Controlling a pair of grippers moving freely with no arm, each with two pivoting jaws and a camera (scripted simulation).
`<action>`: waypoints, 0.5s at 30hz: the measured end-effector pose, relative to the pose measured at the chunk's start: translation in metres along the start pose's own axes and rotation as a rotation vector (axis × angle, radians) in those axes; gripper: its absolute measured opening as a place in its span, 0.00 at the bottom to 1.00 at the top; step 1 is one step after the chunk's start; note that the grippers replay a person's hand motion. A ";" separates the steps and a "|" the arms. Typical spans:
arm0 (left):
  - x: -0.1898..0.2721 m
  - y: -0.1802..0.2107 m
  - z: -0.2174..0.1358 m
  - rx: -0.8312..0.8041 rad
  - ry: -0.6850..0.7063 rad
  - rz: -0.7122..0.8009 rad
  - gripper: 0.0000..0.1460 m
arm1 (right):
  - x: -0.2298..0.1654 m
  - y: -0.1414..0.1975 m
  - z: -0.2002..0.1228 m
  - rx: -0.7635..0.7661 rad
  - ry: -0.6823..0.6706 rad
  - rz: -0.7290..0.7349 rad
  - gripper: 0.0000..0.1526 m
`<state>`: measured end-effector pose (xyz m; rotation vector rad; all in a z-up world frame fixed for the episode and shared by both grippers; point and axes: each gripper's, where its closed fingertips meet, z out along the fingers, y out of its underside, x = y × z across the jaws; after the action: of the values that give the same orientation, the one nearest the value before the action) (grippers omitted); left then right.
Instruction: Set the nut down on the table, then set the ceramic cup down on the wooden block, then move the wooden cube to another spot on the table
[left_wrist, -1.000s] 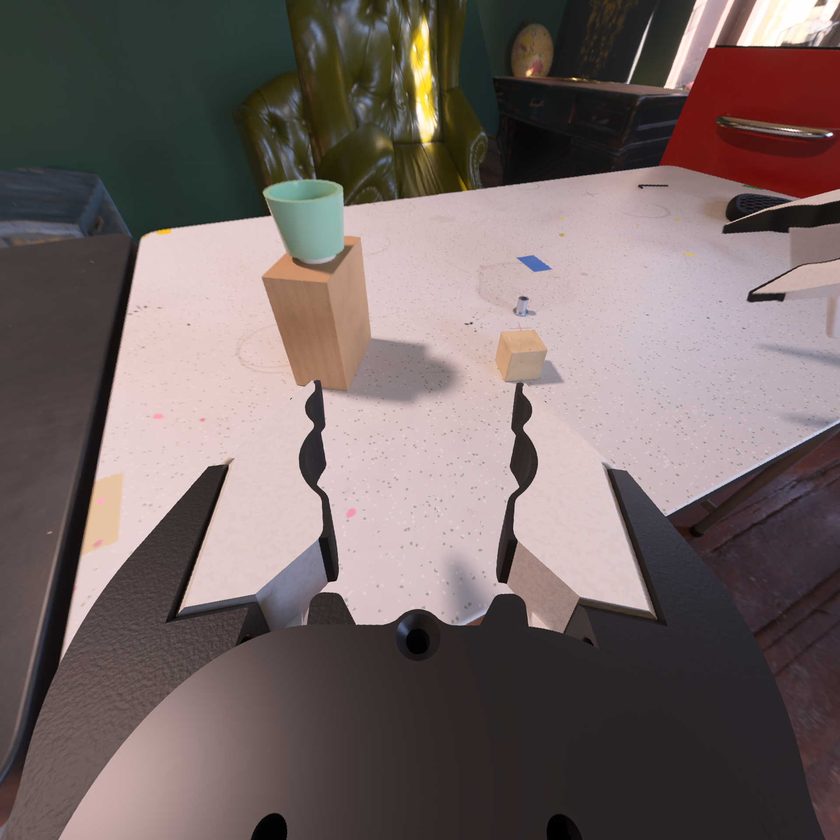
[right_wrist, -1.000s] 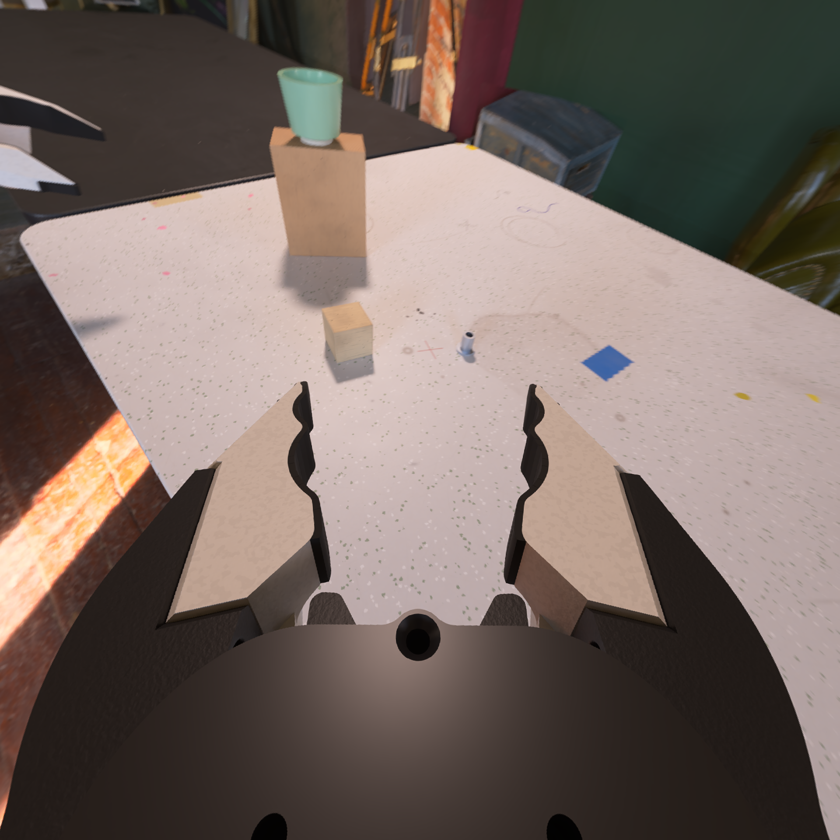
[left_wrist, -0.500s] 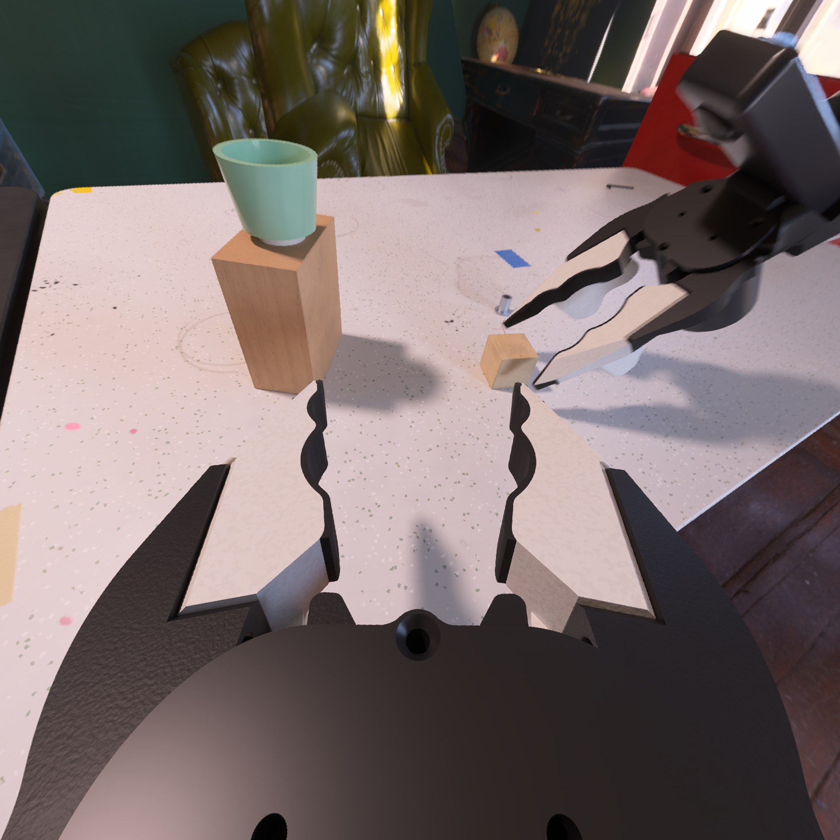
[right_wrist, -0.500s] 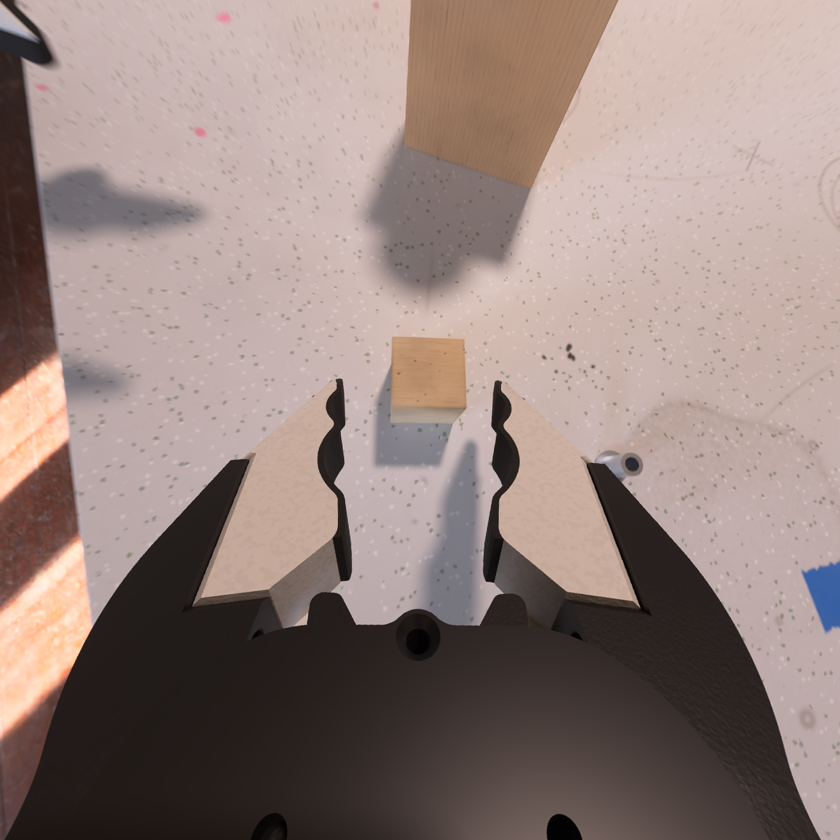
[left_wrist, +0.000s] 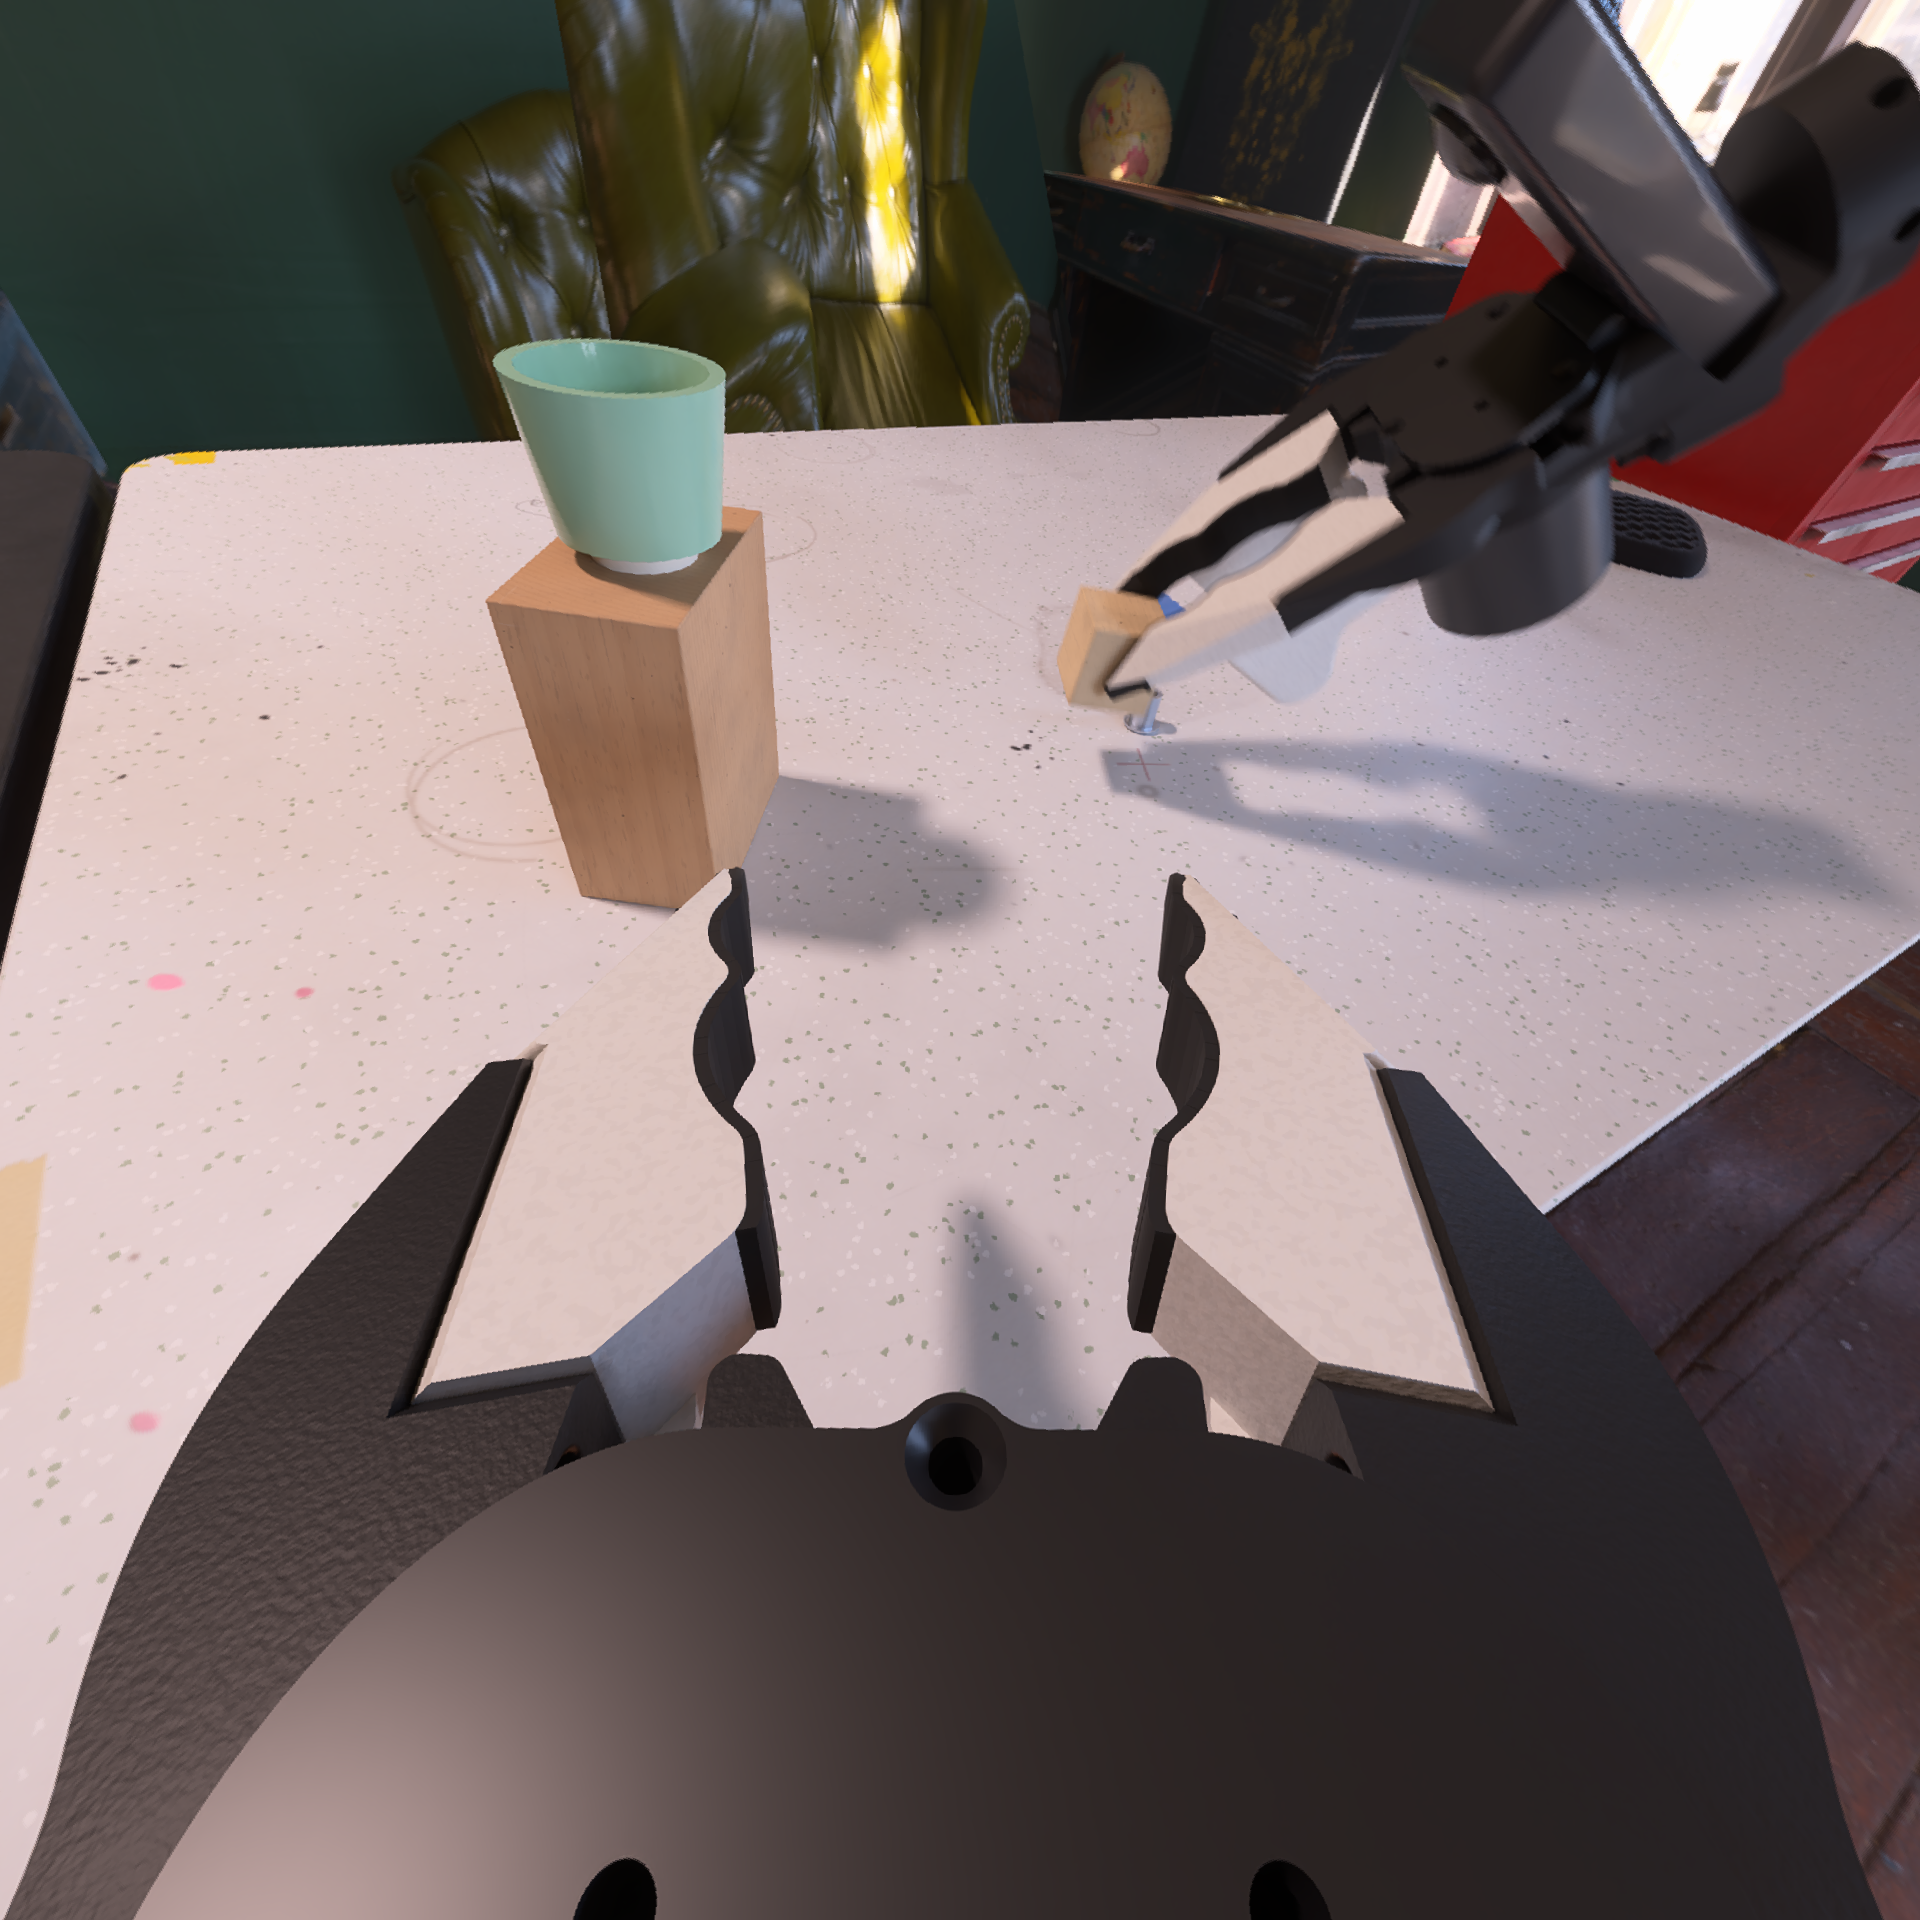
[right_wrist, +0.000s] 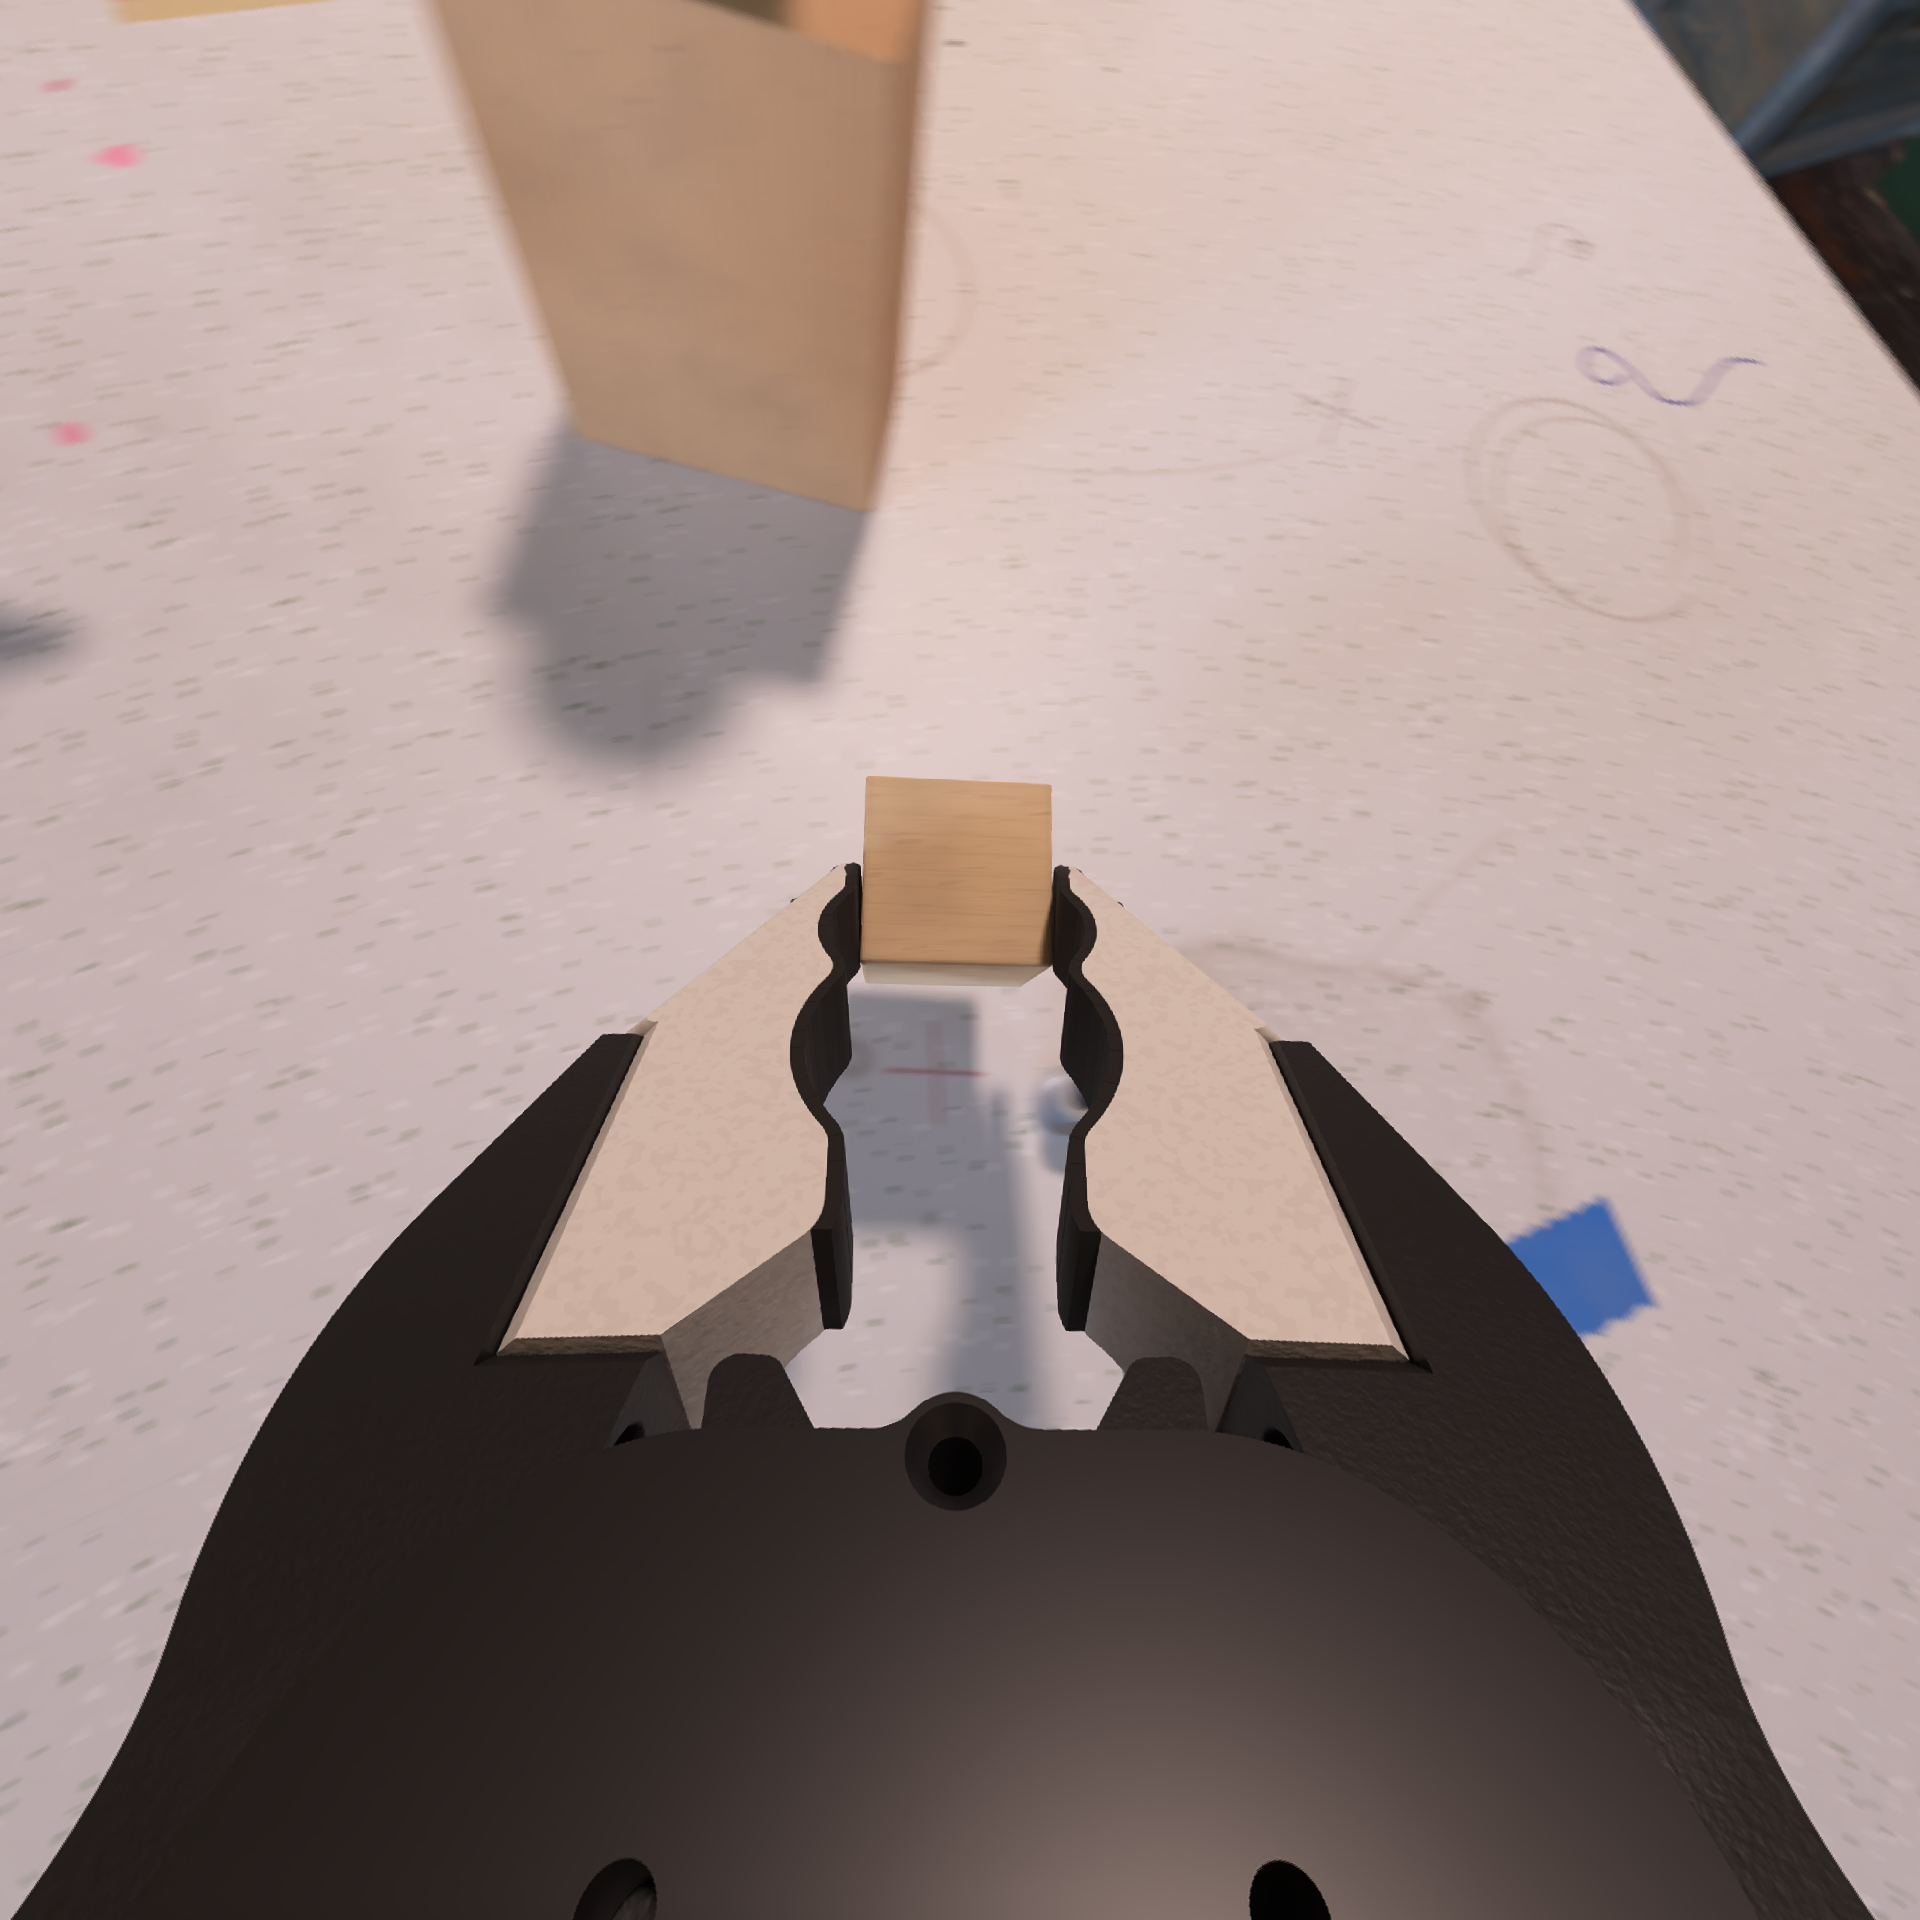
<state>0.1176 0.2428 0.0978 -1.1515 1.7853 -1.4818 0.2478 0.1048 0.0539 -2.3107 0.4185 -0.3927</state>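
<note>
We see right gripper (right_wrist: 956, 914) clamped on wooden cube (right_wrist: 956, 878), cube pinched at fingertips, lifted clear of white speckled table (right_wrist: 1351, 727). Nut (left_wrist: 1146, 715) stands on table right under held cube. Ceramic cup (left_wrist: 618, 457), mint green, sits upright atop wooden block (left_wrist: 639, 707). Our left gripper (left_wrist: 951, 904) hovers over table near block, fingers spread wide, holding nothing. Green armchair (left_wrist: 748, 229) behind table.
</note>
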 end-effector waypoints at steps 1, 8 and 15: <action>0.000 0.000 0.000 -0.001 -0.001 0.002 0.54 | 0.015 -0.001 0.001 -0.005 0.021 0.016 0.24; -0.001 0.002 0.002 -0.015 -0.009 0.004 0.54 | 0.070 0.001 0.027 -0.010 0.044 0.072 0.24; -0.002 0.006 0.005 -0.041 -0.013 0.001 0.54 | 0.086 0.015 0.053 -0.089 0.075 0.086 0.24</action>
<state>0.1210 0.2422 0.0911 -1.1770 1.8152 -1.4404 0.3430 0.0922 0.0203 -2.3598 0.5815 -0.4272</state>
